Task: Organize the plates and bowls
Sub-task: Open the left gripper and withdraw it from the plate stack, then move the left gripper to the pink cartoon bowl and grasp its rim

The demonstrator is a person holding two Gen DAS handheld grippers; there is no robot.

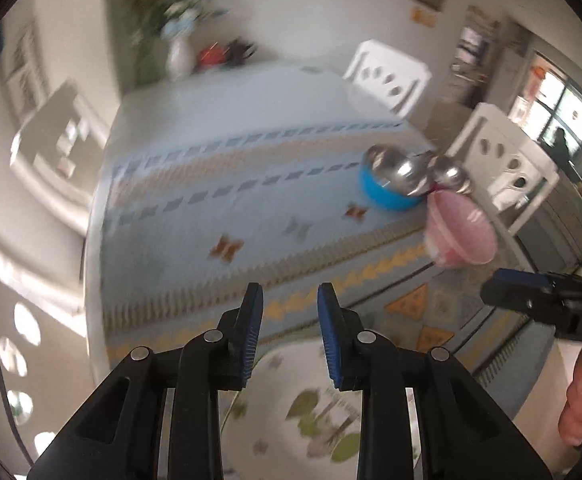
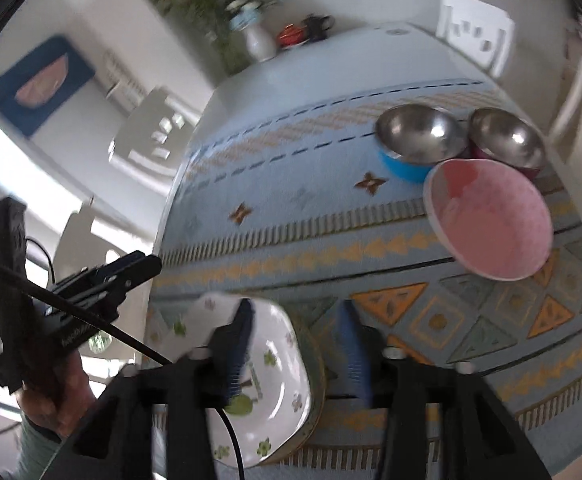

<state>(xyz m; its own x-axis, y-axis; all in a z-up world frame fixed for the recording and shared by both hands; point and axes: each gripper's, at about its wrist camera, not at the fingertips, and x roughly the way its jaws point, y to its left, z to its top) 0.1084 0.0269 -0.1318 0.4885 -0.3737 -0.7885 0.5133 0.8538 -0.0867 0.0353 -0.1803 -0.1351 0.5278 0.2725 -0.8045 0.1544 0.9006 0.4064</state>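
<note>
Both grippers, left gripper (image 1: pixel 290 300) and right gripper (image 2: pixel 297 320), jaws spread, empty, above floral plate (image 2: pixel 275 364) on patterned tablecloth (image 2: pixel 291 200).

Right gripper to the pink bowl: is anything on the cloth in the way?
Nothing visible. Between the open right gripper and the pink plastic bowl lies only bare patterned tablecloth. The blue-sided steel bowl and the dark red-sided steel bowl sit beyond it; the white floral plate lies left.
</note>
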